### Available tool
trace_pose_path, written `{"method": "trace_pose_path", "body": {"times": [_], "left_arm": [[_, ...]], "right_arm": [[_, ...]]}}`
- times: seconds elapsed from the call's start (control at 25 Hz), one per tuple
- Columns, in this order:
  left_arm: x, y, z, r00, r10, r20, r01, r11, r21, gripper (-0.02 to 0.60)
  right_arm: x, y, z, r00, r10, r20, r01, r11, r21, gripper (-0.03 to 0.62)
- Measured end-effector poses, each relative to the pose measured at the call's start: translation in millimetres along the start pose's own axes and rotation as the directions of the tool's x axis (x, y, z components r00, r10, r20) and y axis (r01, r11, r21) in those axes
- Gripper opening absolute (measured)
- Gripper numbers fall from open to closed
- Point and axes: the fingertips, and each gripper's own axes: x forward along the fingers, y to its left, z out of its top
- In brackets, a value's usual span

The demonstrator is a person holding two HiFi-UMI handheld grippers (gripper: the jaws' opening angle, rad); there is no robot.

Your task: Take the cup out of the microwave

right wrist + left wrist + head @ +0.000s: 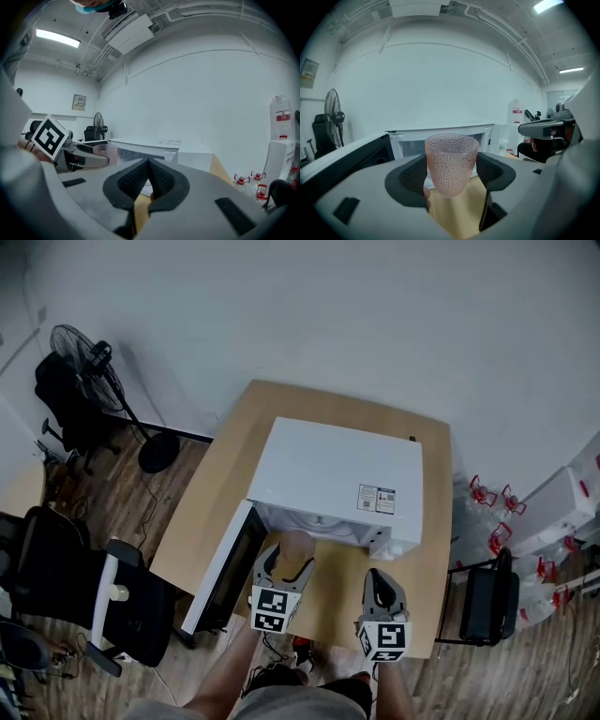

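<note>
already outside the microwave [333,484], the cup [451,164] stands upright, clamped in the left gripper [291,561] beside the open door [225,568], over the table [422,606]. its tapered, bumpy wall could slip downward if the squeeze eases. the right gripper [149,180] is level alongside, jaws pressed together, empty.

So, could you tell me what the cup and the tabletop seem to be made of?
The cup: translucent pink with a bumpy, pebbled surface, so plastic or pressed glass; I cannot tell which. The tabletop: pale, matte, wood-coloured, probably wood or laminate.
</note>
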Motion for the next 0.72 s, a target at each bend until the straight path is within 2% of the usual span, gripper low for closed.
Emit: {"method": "trace_pose_path", "body": {"times": [0.72], "left_arm": [[-85.5,-0.5,47.3,0.995,0.015,0.094,-0.016,1.000,0.012,0.345]], "right_arm": [[-24.6,23.7,33.3,0.997,0.031,0.065,-0.029,0.999,-0.038,0.017]]}}
